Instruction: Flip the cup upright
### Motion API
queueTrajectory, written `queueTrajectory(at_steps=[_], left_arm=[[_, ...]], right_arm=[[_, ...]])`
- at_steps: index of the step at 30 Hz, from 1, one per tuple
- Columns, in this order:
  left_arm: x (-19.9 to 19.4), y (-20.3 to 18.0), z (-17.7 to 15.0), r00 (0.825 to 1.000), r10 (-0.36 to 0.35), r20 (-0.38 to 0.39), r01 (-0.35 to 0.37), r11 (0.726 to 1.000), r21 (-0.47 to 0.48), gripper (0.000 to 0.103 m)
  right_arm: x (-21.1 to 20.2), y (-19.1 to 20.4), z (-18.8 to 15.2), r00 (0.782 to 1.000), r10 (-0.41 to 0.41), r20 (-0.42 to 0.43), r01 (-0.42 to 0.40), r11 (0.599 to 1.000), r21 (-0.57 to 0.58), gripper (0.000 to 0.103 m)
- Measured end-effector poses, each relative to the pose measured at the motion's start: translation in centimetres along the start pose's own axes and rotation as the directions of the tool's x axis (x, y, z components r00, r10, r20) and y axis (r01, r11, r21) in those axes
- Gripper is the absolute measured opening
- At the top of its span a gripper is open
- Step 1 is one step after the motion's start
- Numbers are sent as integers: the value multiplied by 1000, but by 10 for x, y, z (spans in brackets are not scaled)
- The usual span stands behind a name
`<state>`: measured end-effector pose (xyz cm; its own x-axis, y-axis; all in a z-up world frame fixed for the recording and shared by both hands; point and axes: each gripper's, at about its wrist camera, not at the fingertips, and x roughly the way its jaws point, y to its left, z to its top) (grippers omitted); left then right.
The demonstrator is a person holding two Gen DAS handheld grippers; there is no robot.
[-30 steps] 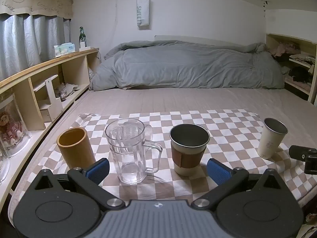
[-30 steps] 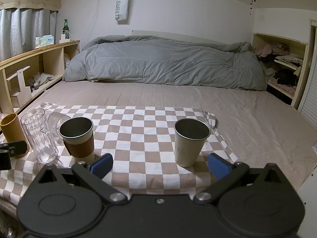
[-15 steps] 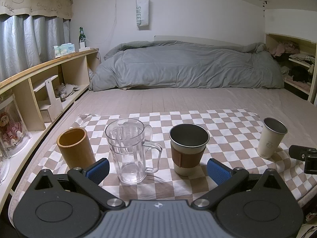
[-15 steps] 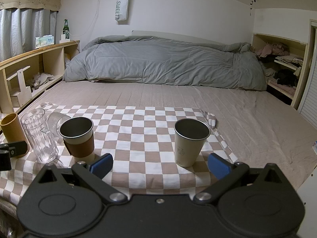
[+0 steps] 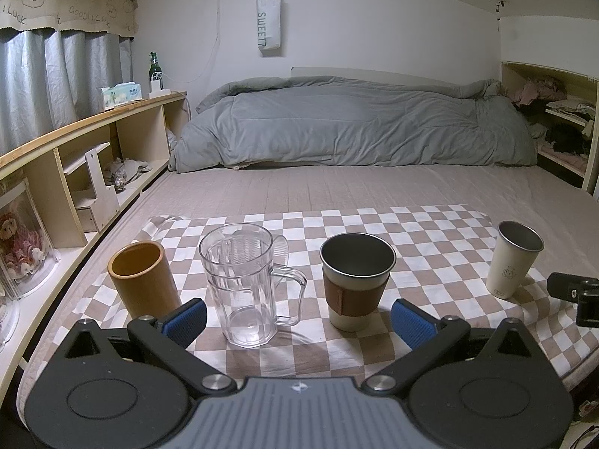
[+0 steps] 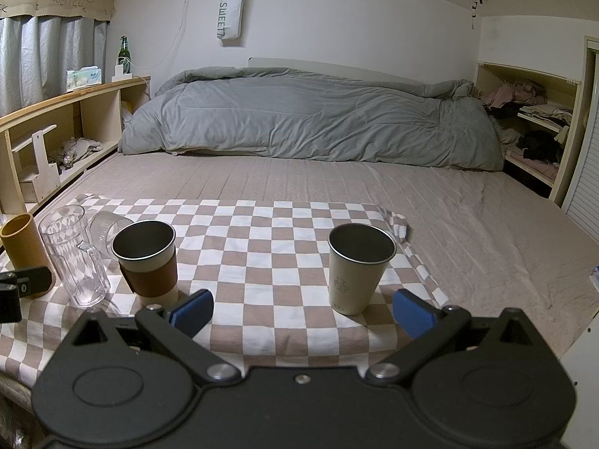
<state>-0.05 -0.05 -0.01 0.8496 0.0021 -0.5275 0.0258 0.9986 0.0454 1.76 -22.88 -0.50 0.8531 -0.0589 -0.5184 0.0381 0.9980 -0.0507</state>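
Observation:
Several cups stand upright on a checkered cloth [image 5: 430, 232] on the bed: a bamboo cup [image 5: 140, 278], a clear handled mug [image 5: 245, 280], a steel cup with a brown sleeve [image 5: 353, 280] and a cream steel cup [image 5: 514, 263]. A small ribbed glass [image 6: 108, 226] lies on its side behind the clear mug; in the left wrist view only its edge [image 5: 280, 249] shows. My left gripper [image 5: 297, 320] is open and empty, in front of the mug and sleeved cup. My right gripper [image 6: 303, 312] is open and empty, just in front of the cream cup [image 6: 357, 267].
A grey duvet [image 5: 355, 127] lies across the far end of the bed. Wooden shelves [image 5: 86, 157] run along the left, and a shelf with clothes [image 6: 531, 123] stands at the right. The cloth's front edge hangs near the mattress edge.

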Motion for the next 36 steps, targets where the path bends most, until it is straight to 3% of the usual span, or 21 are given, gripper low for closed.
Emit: queueTrajectory(at_steps=[28, 36], left_arm=[[-1, 0, 2, 1000, -5, -1, 5, 1000, -6, 103], [16, 12, 19, 1000, -6, -4, 5, 998, -61, 103]], right_arm=[[-1, -1, 0, 1000, 5, 3, -5, 1000, 5, 103], [3, -1, 1, 1000, 16, -2, -16, 1000, 5, 103]])
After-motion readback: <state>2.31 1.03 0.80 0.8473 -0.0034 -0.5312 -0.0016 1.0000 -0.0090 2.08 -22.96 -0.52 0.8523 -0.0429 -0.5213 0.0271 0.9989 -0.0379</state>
